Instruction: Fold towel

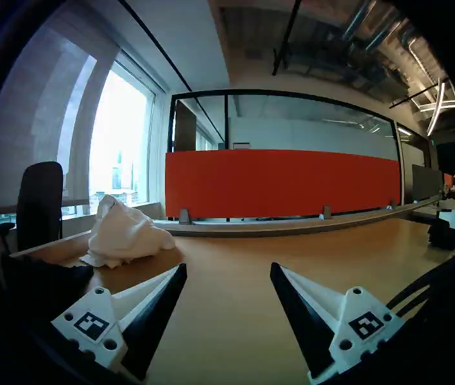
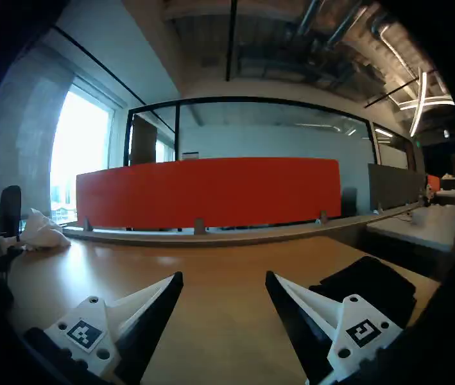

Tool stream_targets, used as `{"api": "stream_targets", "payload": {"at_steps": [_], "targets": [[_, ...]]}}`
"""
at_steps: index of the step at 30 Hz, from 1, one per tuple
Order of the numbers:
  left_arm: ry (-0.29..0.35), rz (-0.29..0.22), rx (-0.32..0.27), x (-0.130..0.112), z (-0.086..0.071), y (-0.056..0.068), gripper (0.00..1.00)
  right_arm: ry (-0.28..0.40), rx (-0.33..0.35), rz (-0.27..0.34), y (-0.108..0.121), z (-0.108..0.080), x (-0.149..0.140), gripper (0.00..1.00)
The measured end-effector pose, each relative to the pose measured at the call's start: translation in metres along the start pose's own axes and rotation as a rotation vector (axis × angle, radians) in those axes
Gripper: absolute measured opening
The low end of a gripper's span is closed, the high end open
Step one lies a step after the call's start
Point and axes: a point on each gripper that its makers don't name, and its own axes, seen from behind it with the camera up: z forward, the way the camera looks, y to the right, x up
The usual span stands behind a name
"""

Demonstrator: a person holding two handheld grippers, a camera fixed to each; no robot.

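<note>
A crumpled white towel (image 1: 124, 234) lies in a heap on the wooden desk (image 1: 240, 256), ahead and to the left of my left gripper (image 1: 228, 271). That gripper hovers low over the desk, open, with nothing between its fingers. In the right gripper view the same white towel (image 2: 41, 236) is small at the far left of the desk (image 2: 221, 269). My right gripper (image 2: 224, 277) is also open and empty, well away from the towel.
A red divider panel (image 1: 282, 183) runs along the back of the desk. A black office chair (image 1: 40, 202) stands at the left by the window. A folded black cloth (image 2: 368, 285) lies on the desk at the right.
</note>
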Motion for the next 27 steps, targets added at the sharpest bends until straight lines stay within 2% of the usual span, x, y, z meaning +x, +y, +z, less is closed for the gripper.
{"api": "stream_targets", "payload": {"at_steps": [14, 27], "targets": [[0.000, 0.000, 0.000, 0.000, 0.000, 0.000, 0.96, 0.004, -0.013, 0.006, 0.003, 0.002, -0.001, 1.00], [0.000, 0.000, 0.000, 0.000, -0.001, -0.001, 0.96, 0.002, -0.004, -0.043, -0.008, 0.004, -0.005, 1.00]]}}
